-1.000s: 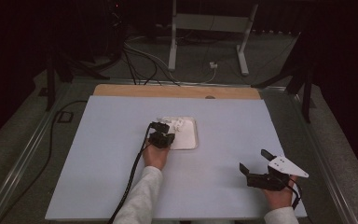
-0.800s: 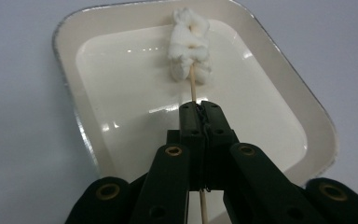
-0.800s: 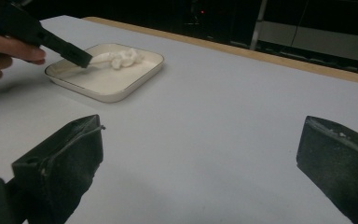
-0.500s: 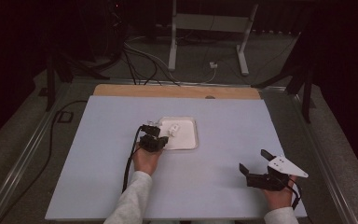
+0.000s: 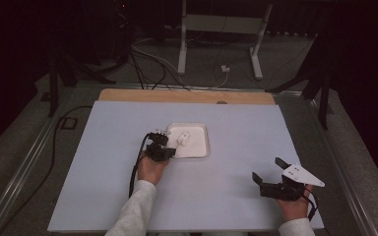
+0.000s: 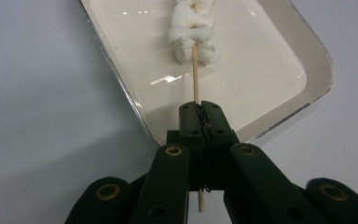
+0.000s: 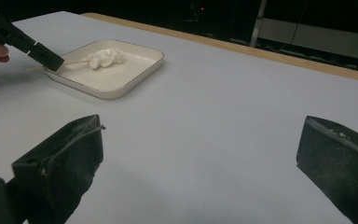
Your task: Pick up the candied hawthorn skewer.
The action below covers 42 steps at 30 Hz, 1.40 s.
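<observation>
My left gripper (image 6: 203,109) is shut on a thin wooden skewer (image 6: 196,74) at the near left corner of a white square dish (image 6: 279,56). Several white marshmallows (image 6: 193,28) are threaded on the skewer's far end, low over the dish floor; I cannot tell if they touch it. In the high view the left gripper (image 5: 163,140) sits at the dish's (image 5: 199,150) left edge, with the marshmallows (image 5: 183,138) inside. My right gripper (image 5: 268,170) stands open over the bare table at the front right, nothing between its fingers (image 7: 70,154).
The pale blue table top (image 5: 236,187) stretches around the dish. A wooden strip (image 5: 187,96) runs along the far edge. Behind the table, cables (image 5: 147,64) and a metal stand (image 5: 216,29) lie on the dark floor.
My left hand has drawn back to the left and toward the person, from over the dish to its left edge, with the skewer still gripped. The right hand has stayed in place.
</observation>
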Each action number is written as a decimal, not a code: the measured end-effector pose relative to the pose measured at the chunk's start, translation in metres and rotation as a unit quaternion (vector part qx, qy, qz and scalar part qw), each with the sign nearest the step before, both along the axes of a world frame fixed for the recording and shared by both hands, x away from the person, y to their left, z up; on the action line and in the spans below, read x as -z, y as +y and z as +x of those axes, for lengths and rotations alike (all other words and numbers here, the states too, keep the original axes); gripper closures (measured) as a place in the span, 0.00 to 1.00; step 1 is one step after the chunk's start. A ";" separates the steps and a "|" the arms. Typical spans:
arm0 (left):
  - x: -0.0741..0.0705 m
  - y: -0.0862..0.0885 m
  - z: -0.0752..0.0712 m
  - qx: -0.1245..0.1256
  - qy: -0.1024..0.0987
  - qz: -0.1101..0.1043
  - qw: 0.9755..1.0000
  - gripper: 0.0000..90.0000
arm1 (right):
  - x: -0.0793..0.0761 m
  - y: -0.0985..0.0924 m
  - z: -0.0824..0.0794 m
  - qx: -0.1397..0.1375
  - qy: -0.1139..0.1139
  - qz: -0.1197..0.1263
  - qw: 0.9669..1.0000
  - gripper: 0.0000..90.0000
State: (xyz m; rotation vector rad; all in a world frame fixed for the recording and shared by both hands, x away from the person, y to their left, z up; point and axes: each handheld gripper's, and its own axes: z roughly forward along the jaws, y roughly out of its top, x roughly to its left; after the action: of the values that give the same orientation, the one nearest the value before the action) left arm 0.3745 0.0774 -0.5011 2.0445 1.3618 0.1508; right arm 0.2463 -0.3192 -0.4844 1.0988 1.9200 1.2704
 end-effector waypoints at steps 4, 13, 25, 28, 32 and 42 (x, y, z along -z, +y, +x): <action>-0.007 0.004 -0.003 -0.001 -0.013 -0.013 1.000 1.00 | 0.000 0.000 0.000 0.000 0.000 0.001 1.000 0.01; -0.020 0.012 -0.015 0.012 -0.051 -0.031 0.998 1.00 | 0.000 0.001 0.000 -0.001 0.001 0.001 1.000 0.01; -0.032 0.028 -0.038 0.013 -0.102 -0.055 0.993 1.00 | 0.001 0.003 0.002 -0.004 0.005 0.000 1.000 0.01; -0.034 0.033 -0.045 0.015 -0.114 -0.057 0.992 1.00 | 0.001 0.005 0.003 -0.007 0.007 0.003 1.000 0.01; -0.036 0.040 -0.055 0.017 -0.129 -0.064 0.989 1.00 | 0.001 0.010 0.004 -0.016 0.008 0.004 1.000 0.01; -0.037 0.052 -0.071 0.039 -0.163 -0.076 0.983 1.00 | -0.010 0.024 0.012 -0.045 0.001 0.026 0.999 0.01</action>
State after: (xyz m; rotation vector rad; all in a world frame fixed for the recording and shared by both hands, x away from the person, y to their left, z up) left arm 0.3038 0.1291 -0.4643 1.8463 1.0567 0.3227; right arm 0.2578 -0.2951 -0.4744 1.0500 1.9669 1.3759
